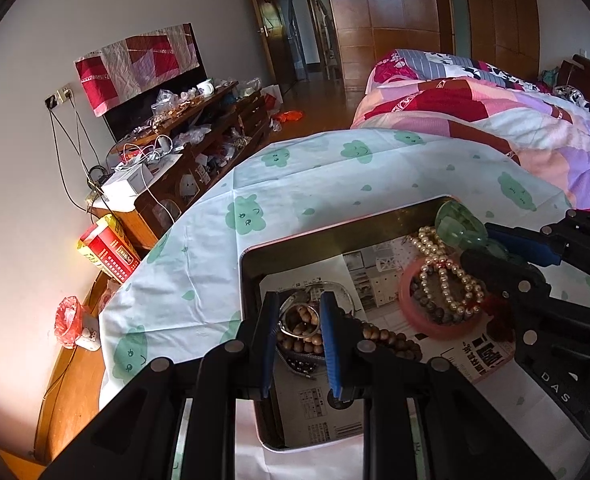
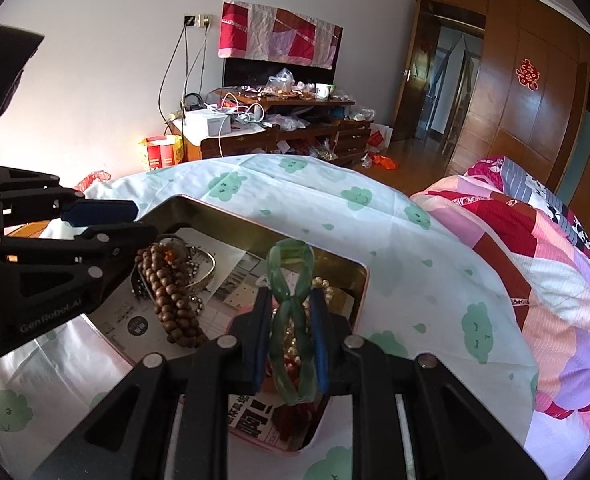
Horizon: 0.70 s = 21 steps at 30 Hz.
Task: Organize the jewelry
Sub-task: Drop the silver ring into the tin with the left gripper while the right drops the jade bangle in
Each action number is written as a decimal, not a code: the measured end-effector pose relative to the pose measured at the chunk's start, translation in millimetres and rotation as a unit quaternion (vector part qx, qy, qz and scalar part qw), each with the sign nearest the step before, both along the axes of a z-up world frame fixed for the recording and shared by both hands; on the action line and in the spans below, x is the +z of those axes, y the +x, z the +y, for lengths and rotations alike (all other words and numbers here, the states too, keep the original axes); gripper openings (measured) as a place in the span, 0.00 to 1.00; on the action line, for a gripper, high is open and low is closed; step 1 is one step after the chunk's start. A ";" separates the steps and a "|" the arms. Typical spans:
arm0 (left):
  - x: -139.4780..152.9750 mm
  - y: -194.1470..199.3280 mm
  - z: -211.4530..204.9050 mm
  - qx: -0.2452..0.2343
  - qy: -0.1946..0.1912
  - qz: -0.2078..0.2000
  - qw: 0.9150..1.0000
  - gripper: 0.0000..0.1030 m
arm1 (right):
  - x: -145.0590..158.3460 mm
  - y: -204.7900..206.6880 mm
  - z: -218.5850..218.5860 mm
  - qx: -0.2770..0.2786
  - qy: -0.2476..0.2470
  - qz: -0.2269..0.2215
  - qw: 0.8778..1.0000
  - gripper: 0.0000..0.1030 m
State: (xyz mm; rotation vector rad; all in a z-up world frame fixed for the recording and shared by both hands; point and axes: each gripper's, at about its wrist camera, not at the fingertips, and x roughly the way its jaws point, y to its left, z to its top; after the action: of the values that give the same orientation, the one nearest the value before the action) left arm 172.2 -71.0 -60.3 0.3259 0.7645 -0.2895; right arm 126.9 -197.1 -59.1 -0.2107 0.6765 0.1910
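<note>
Cloud-print cloth-covered surface [image 2: 295, 200] bearing shallow rectangular metal tin [image 1: 251, 264] holding tangled jewelry. Right gripper [image 2: 291, 344] jaws clamping pair of green jade bangles [image 2: 291, 280]; slipping risks cracking. Left gripper [image 1: 297, 336] jaws narrowly apart, straddling brown wooden bead strand [image 1: 303, 340]; snagging likely.

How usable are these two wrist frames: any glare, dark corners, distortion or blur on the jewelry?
Left wrist view: heavy fisheye bending, black vignetted corners, warm glare on the wall at left; wooden beads sharp. Right wrist view: same bending, dark corners; green bangles in the right gripper slightly soft, tin readable.
</note>
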 end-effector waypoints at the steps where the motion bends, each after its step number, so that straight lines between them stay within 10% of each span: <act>1: -1.0 0.9 0.6 0.001 0.000 0.001 1.000 0.21 | -0.4 0.7 1.0 0.000 -0.002 0.000 1.000 0.21; 21: -8.9 3.9 9.1 0.014 -0.002 0.008 1.000 0.21 | -8.6 7.1 5.3 -0.001 -0.009 0.007 1.000 0.21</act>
State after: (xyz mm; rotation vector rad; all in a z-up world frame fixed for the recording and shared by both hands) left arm 176.0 -61.9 -69.2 0.3097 0.7839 -0.2682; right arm 134.0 -191.8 -67.8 -0.2265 0.6933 0.1856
